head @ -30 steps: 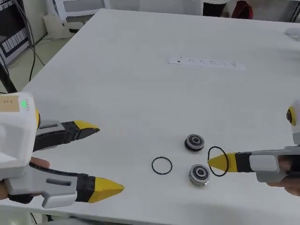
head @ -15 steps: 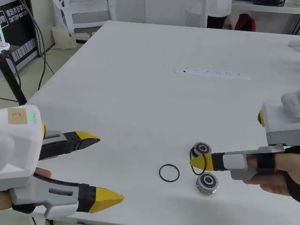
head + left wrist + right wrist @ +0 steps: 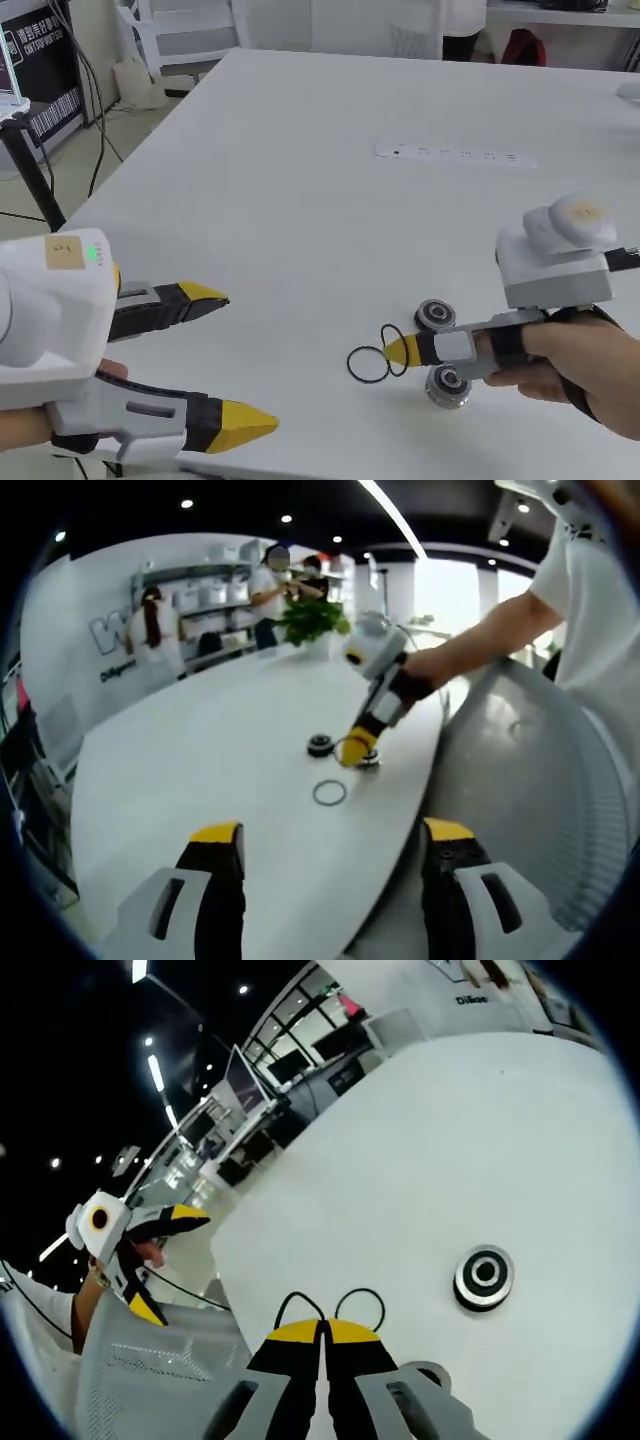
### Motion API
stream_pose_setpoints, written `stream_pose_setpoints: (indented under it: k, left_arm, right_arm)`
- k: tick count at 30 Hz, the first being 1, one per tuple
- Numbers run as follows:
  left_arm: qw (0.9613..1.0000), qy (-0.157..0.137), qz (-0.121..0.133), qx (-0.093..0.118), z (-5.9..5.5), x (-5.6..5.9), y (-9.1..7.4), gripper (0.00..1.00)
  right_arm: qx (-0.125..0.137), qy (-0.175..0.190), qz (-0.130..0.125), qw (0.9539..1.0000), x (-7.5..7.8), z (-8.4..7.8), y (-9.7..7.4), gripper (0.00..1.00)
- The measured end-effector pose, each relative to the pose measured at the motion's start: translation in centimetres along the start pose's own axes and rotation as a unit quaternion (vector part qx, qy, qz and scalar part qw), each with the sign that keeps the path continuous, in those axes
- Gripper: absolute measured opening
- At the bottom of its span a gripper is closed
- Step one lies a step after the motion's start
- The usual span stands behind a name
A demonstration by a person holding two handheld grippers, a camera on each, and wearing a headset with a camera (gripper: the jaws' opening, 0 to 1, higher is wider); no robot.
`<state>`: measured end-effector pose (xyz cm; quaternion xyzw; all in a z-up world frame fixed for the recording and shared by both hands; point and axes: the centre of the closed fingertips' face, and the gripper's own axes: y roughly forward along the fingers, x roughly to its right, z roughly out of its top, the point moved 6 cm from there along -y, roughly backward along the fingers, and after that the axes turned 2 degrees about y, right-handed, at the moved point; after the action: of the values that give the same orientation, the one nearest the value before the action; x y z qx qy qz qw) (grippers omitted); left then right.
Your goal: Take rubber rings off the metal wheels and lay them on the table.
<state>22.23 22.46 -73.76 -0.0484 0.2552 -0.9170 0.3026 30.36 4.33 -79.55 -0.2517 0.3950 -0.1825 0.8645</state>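
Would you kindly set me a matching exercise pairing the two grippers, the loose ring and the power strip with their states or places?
Things:
1. left gripper
2. right gripper
3. loose ring
4. power strip

States or places:
A. far across the table
B. shut on the held ring
C. open, holding nothing
D. flat on the table, beside the wheels

Pairs: 1-C, 2-B, 3-D, 4-A.

Black rubber rings (image 3: 350, 363), white table (image 3: 300, 200), yellow-tipped fingers (image 3: 245, 422)
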Motion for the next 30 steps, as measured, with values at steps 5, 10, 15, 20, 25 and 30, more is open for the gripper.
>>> stream_pose_setpoints:
  k: [5, 10, 15, 20, 25, 30]
  left_arm:
    - [1.0, -0.001, 0.002, -0.003, -0.1, 0.1, -0.1, 0.73]
    - [1.0, -0.005, 0.006, 0.002, 0.1, 0.0, -0.2, 0.72]
    - [1.0, -0.003, 0.007, -0.002, 0.0, -0.1, -0.3, 0.72]
    - [0.9999, -0.004, 0.009, -0.003, -0.1, -0.2, -0.4, 0.72]
    - [1.0, -0.003, 0.006, -0.003, -0.1, -0.2, -0.2, 0.72]
    - [1.0, 0.001, 0.003, -0.003, 0.1, -0.1, 0.0, 0.72]
  right_arm:
    - [0.001, 0.007, -0.013, 0.9999, 0.6, 0.3, 1.1, 0.0]
    - [-0.016, 0.004, -0.02, 0.9997, 0.7, -0.2, 2.2, 0.0]
    - [-0.031, -0.011, -0.025, 0.9991, 1.2, -0.9, 2.8, 0.0]
    - [-0.035, -0.008, -0.029, 0.999, 1.6, -1.0, 3.0, 0.0]
    - [-0.04, -0.018, -0.035, 0.9984, 1.6, -1.2, 3.2, 0.0]
    - [-0.035, -0.021, -0.037, 0.9985, 1.5, -1.1, 3.0, 0.02]
